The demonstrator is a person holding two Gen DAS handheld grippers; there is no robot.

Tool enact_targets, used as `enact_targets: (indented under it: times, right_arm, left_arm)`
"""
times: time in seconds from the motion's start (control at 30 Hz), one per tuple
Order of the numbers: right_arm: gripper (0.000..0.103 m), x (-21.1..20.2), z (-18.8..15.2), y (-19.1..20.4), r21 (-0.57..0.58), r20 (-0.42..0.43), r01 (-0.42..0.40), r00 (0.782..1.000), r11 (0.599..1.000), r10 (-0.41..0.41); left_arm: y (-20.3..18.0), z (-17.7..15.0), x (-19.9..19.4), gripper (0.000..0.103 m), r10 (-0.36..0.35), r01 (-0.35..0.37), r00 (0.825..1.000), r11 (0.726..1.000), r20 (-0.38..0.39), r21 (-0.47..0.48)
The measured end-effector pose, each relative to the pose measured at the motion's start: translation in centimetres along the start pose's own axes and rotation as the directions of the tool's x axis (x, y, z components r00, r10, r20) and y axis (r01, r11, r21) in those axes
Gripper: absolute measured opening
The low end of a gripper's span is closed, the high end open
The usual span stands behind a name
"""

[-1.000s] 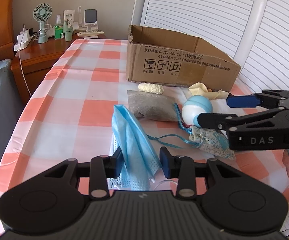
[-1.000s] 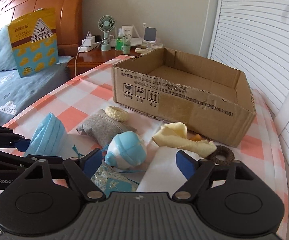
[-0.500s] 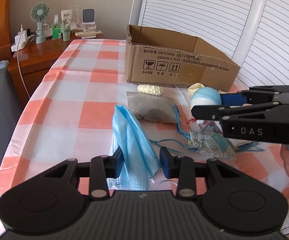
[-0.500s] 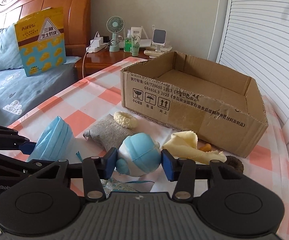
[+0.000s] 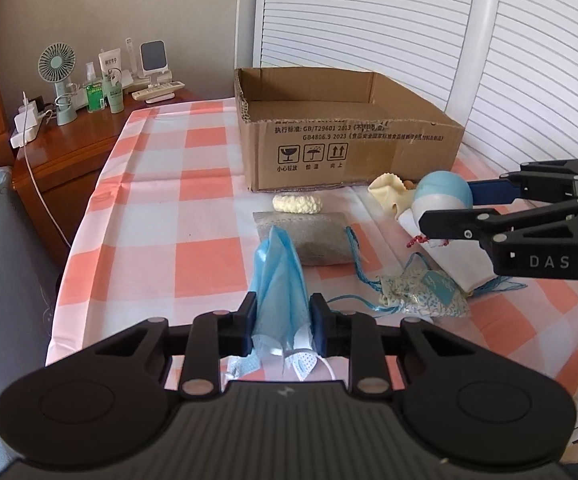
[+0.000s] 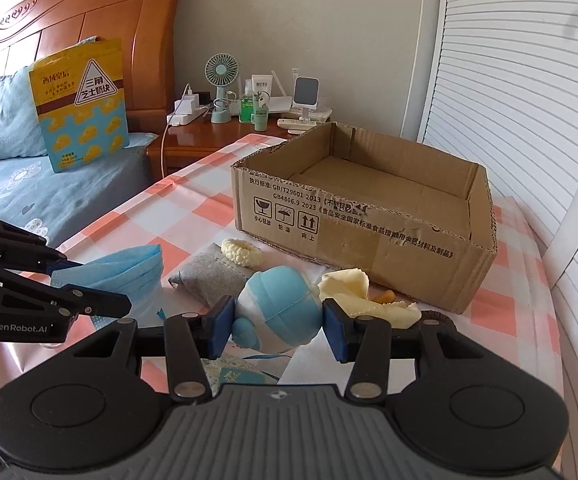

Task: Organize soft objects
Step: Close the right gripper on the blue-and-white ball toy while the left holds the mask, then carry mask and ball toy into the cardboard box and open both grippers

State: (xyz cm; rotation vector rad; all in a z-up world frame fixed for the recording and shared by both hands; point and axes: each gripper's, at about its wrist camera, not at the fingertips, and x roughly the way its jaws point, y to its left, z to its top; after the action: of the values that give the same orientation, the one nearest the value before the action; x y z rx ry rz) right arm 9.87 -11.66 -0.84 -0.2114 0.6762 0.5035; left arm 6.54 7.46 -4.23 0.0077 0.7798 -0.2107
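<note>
My left gripper [image 5: 282, 316] is closing its jaws, and its pads press on a bunched blue face mask [image 5: 277, 280] held just above the checked tablecloth [image 5: 205, 256]. My right gripper [image 6: 277, 320] is shut on a round blue-and-white soft toy [image 6: 277, 308], lifted off the cloth in front of the open cardboard box [image 6: 369, 236]. From the left wrist view the toy [image 5: 443, 196] shows between the right fingers at the right. A grey pouch [image 5: 305, 236], a cream scrunchie [image 5: 297, 203], a patterned sachet [image 5: 421, 294] and a cream cloth [image 5: 389, 188] lie on the table.
A white folded cloth [image 5: 461, 256] lies under the right gripper, and a brown ring [image 6: 435, 316] by the box corner. A wooden nightstand [image 5: 69, 148] with a fan and bottles stands behind the table. A bed [image 6: 49, 184] lies left; white louvred doors [image 6: 529, 120] stand right.
The right gripper closed on the blue-and-white toy and raised it from the table. The left gripper tightened on the blue mask, which now stands narrower between the pads.
</note>
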Motion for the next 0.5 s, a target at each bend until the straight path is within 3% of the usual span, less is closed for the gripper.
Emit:
enact_targets:
  times: [0.2,0.5]
  right_arm:
    - [0.053,-0.5,-0.1,-0.3,0.009,0.007,0.013,1.0,1.0,-0.013]
    - [0.053,-1.4,-0.4,-0.9,0.033,0.023,0.015,1.0,0.999,-0.016]
  left_arm:
    - [-0.1,0.6,-0.2,0.017,0.004,-0.004,1.0,1.0,0.006,0.02]
    - [-0.2,1.8,-0.9,0.016,-0.006,0.006,1.0,1.0,0.017,0.031]
